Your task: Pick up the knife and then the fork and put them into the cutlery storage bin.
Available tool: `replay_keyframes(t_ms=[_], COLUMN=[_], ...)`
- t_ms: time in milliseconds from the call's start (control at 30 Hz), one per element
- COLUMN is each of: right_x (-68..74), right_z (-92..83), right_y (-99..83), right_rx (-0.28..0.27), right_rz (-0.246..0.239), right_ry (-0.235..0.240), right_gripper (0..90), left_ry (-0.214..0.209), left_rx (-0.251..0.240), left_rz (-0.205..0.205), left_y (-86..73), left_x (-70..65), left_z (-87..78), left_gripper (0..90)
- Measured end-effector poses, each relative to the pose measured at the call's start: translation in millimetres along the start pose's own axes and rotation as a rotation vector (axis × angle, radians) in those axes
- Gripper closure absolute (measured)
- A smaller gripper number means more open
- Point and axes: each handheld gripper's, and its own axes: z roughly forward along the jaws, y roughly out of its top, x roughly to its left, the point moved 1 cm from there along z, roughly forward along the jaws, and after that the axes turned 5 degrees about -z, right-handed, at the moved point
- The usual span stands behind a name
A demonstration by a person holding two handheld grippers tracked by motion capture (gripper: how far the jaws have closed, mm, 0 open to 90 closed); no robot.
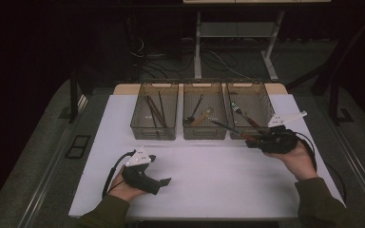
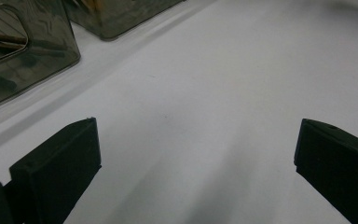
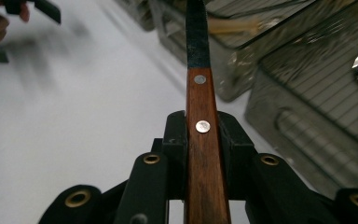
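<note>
At right bin [image 1: 248,110]: fork [image 1: 241,114] inside (knife [image 1: 228,127] in right tongs [image 1: 253,139]).

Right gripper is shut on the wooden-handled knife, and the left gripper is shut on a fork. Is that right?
Not quite. The right gripper is shut on the knife, but the left gripper holds no fork. The left gripper view shows its jaws wide open with only bare white table between them.

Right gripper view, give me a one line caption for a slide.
Right gripper clamps a wooden-handled knife, blade pointing toward the bins on the white table.
</note>
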Motion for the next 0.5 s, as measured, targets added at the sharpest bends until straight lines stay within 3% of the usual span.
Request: replay_keyframes(t_ms=[233,500], right_x=[-20.6,-50.1], right_z=[-10.1,-15.5], right_y=[7.9,18.9], right_rx=[-0.054,-0.05], right_rz=[0.063,0.127], right_ry=[-0.06,-0.163], right_gripper=[75.5,75.5], left_ry=[-0.022,-0.035], left_rx=[0.012,0.01], left_rz=[-0.01,-0.022], left_y=[-0.6,-0.3], left_x=[-1.1,-1.3], left_z=[1.6,1.1], left_gripper=[0.0,0.0])
